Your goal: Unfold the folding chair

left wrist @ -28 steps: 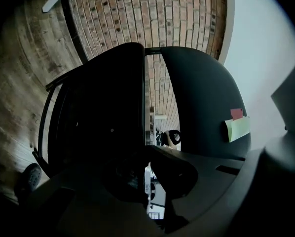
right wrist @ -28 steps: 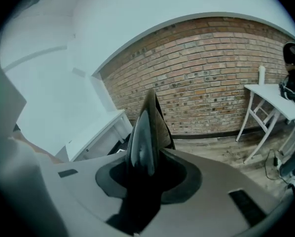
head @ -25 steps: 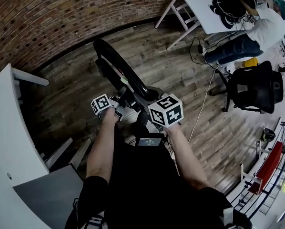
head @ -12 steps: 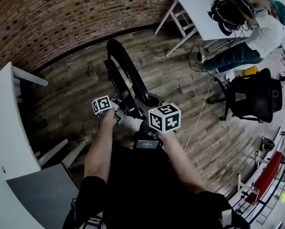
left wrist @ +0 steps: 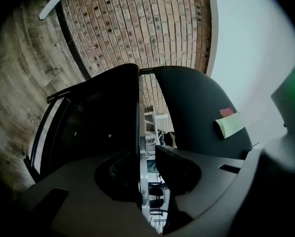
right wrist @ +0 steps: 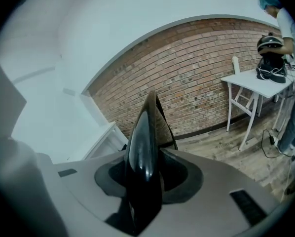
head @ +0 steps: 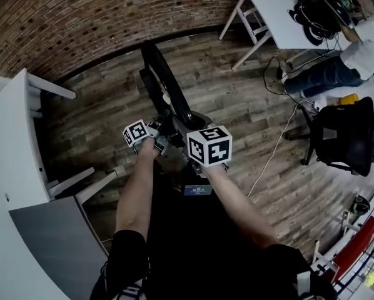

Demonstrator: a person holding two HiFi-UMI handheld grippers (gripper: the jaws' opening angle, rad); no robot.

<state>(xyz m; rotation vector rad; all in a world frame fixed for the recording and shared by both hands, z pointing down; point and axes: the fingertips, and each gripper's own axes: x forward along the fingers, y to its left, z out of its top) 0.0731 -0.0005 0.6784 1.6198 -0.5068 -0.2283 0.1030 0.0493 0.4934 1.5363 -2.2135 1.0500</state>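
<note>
Black and folded flat, the chair (head: 168, 92) stands on the floor (head: 237, 105), its glossy edge touching both pads of the right gripper (right wrist: 146, 174), whose jaws are opening, while the left gripper (left wrist: 148, 163), opening too, loosely straddles a thin panel edge, probably regripping to spread it.

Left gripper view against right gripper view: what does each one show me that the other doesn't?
Only the left gripper view shows a green sticky note and a pink one stuck on the folding chair's dark curved panel. Only the right gripper view shows the white table's top with dark gear lying on it. Both show the brick wall, the wooden floor and the black folding chair close up.
</note>
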